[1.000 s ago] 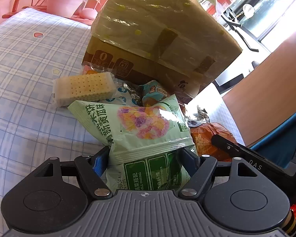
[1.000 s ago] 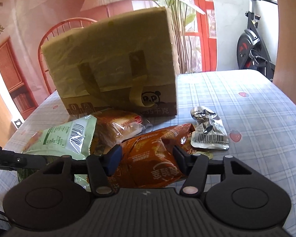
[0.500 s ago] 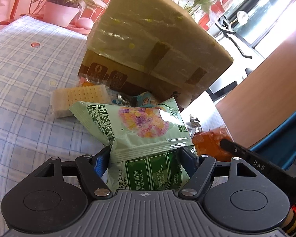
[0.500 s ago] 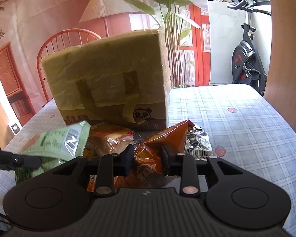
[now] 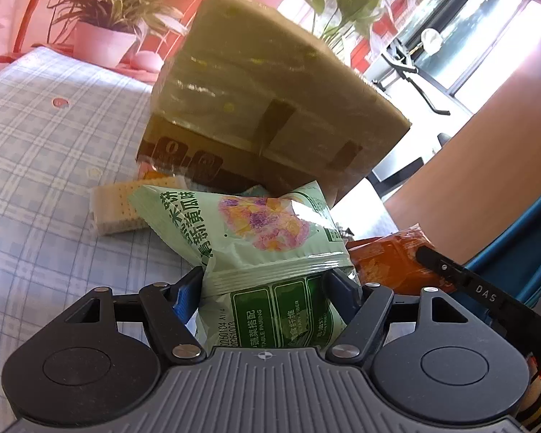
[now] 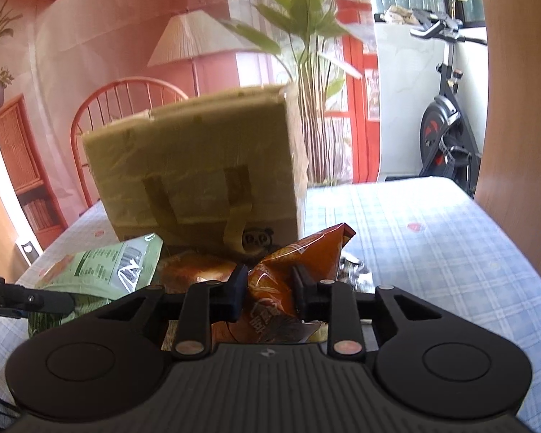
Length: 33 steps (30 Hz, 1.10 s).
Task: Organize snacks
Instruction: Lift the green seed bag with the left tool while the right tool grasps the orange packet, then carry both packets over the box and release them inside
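Note:
My left gripper (image 5: 267,274) is shut on the lower end of a green snack bag (image 5: 256,227), held above the checked tablecloth. The same green bag (image 6: 104,267) shows at the left of the right wrist view. My right gripper (image 6: 269,279) has its jaws closing on a crumpled orange snack bag (image 6: 306,252), which is pinched between the pads and raised off the table. In the left wrist view the orange bag (image 5: 389,263) sits to the right. Just behind both stands a tall olive tote bag (image 6: 198,162) with strap handles.
A cracker pack (image 5: 115,205) lies left of the green bag. A clear-wrapped bread packet (image 6: 194,270) and a silver packet (image 6: 353,274) lie at the tote's foot. The blue checked tablecloth (image 6: 432,234) stretches right. A red chair and plants stand behind the table.
The right gripper's jaws have closed in on the orange bag, crumpling it, and lifted it off the table. The left gripper still holds the green bag, tilted slightly.

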Each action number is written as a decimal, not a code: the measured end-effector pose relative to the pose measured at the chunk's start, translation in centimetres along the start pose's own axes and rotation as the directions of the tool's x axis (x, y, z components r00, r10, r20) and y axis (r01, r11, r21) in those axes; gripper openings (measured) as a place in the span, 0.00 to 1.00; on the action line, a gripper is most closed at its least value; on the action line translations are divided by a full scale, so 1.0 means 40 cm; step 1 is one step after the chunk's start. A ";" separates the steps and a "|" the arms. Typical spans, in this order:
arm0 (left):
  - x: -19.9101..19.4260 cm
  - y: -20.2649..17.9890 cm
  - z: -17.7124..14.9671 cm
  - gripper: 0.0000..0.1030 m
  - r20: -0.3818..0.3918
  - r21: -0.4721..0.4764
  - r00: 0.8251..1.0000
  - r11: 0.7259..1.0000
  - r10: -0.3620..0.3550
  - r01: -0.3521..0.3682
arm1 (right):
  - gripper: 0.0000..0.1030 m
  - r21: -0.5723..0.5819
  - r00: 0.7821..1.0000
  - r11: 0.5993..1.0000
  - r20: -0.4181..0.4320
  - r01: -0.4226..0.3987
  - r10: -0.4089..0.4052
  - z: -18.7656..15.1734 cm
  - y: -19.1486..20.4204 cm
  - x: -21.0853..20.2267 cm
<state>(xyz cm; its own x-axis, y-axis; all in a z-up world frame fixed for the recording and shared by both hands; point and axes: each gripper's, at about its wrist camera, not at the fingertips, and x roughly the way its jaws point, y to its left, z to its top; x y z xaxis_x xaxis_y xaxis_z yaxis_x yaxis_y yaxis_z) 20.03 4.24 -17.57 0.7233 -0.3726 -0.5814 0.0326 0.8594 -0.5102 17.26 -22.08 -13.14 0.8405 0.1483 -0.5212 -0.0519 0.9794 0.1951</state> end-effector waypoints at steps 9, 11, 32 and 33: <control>-0.035 -0.015 0.015 0.72 0.061 0.042 0.998 0.999 -0.010 0.008 | 0.28 -0.051 0.996 0.998 0.086 0.022 -0.017 0.054 0.015 -0.045; -0.038 -0.017 0.015 0.72 0.066 0.045 0.998 0.999 -0.012 0.009 | 0.28 -0.046 0.996 0.999 0.088 0.025 -0.020 0.058 0.013 -0.045; -0.155 -0.132 0.254 0.72 0.284 0.253 0.952 0.967 -0.117 0.043 | 0.27 -0.092 0.944 0.991 0.305 -0.100 0.124 0.287 0.058 -0.095; -0.157 -0.143 0.270 0.72 0.296 0.254 0.948 0.966 -0.117 0.040 | 0.27 -0.099 0.940 0.990 0.315 -0.102 0.128 0.304 0.060 -0.094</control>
<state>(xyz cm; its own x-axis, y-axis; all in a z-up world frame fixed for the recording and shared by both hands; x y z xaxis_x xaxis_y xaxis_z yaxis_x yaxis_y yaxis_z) 22.77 5.45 -4.15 0.8862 -0.3502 -0.3034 0.2358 0.9045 -0.3553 20.53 -21.95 -0.60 0.9536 0.2219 -0.2034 -0.1903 0.9680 0.1638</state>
